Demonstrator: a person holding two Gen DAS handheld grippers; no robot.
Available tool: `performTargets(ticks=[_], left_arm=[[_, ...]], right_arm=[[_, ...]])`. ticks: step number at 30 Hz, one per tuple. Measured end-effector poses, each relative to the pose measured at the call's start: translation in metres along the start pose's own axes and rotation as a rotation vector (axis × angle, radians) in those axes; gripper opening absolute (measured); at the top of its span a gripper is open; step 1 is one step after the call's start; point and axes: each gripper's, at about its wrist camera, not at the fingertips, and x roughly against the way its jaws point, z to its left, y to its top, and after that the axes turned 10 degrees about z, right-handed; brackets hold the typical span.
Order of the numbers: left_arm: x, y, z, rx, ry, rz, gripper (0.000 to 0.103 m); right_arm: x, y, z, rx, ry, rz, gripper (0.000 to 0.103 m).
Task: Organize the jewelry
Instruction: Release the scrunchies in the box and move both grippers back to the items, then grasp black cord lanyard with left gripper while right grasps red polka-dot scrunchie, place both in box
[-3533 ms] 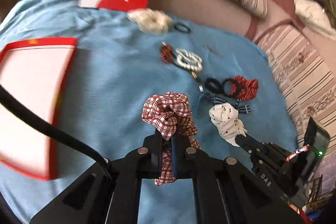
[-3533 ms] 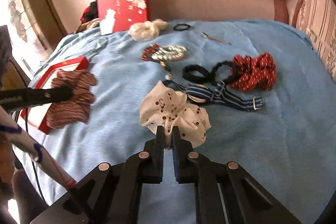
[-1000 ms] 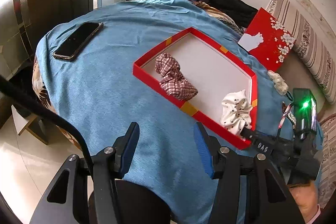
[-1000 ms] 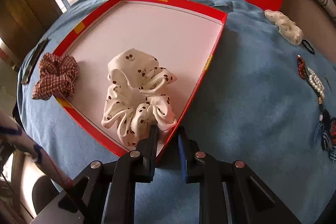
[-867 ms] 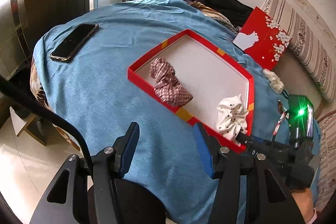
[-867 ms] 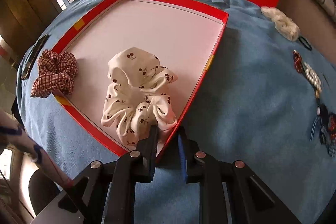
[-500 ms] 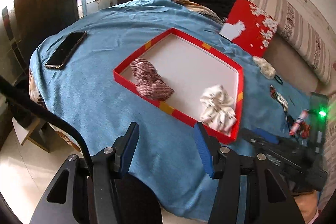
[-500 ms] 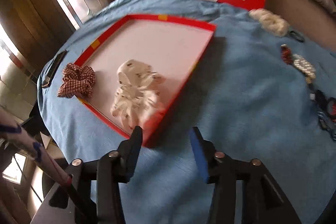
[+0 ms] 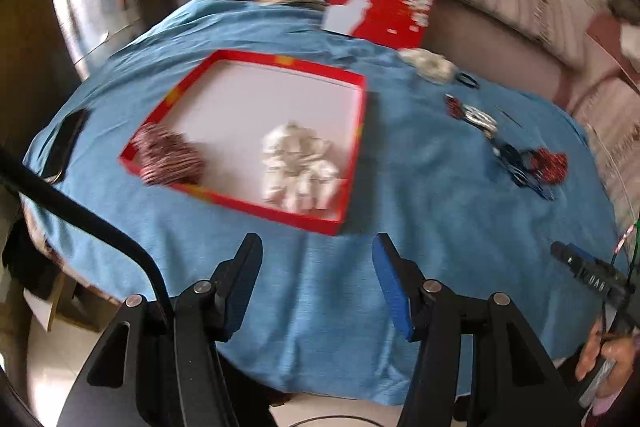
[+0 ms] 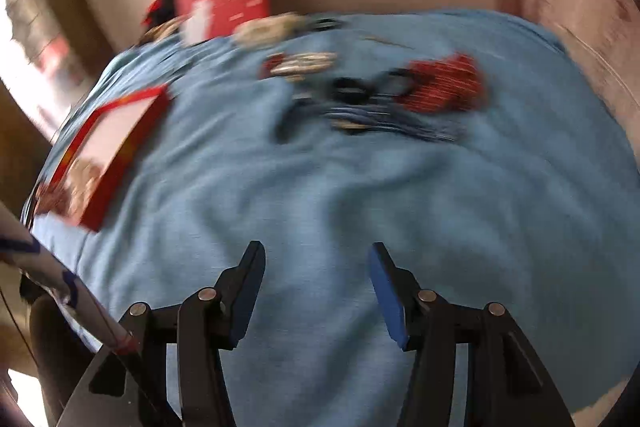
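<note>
While both tools hang above the cloth with nothing in them, notes as follows.

Tray: red-rimmed tray (image 9: 354, 147) sits on the blue cloth (image 9: 420, 195), left of centre in the left wrist view; the plaid scrunchie (image 9: 170, 159) lies at its near-left corner, the white scrunchie (image 9: 298, 171) inside toward the near-right corner.

Still loose: red scrunchie (image 10: 444, 85), black hair ties (image 10: 352, 87), a striped band (image 10: 384, 123) and a beaded bracelet (image 10: 300, 63) lie bunched together on the cloth well right of the tray. A pale scrunchie (image 9: 428, 65) sits farther back near the red box lid (image 9: 384, 7). Right wrist view is badly blurred; fine detail unreadable.

Handling, judged: scrunchies are light, soft and squashy, so pinch a raised fold of fabric, not the whole ring. Hair ties and band look thin and limp, lying flat; probably need the tips pressed to the cloth to catch an edge. Beads look hard and may slip; take them across the strand.

Left gripper (image 9: 316, 251): jaws spread wide, empty, touching nothing, over bare cloth just short of the tray's near rim.

Right gripper (image 10: 316, 259): jaws equally wide, empty, clear of the cloth, pointed toward the loose cluster but well short of it.

Next, judged: red scrunchie is the easiest pick for the right side.
</note>
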Motion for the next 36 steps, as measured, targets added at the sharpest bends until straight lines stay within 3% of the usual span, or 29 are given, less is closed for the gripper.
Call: performTargets(ticks=[7,20,29,36], left_arm=[[-0.013,0.016,-0.061,-0.124,-0.070,0.030,0.058],[-0.089,0.064,-0.161,-0.264,-0.163,0.116,0.058],[-0.162,0.131,-0.206,-0.187,-0.257,0.210,0.058],[-0.210,0.159,-0.243,-0.192,-0.309,0.260,0.054]], right_arm=[[0.010,-0.008,-0.067,-0.149,-0.007,-0.039,0.059],[-0.008,0.011,-0.094,-0.177,0.011,-0.058,0.062],[-0.025,0.036,-0.112,-0.216,0.030,-0.092,0.063],[-0.034,0.072,-0.129,-0.216,0.043,-0.124,0.063]])
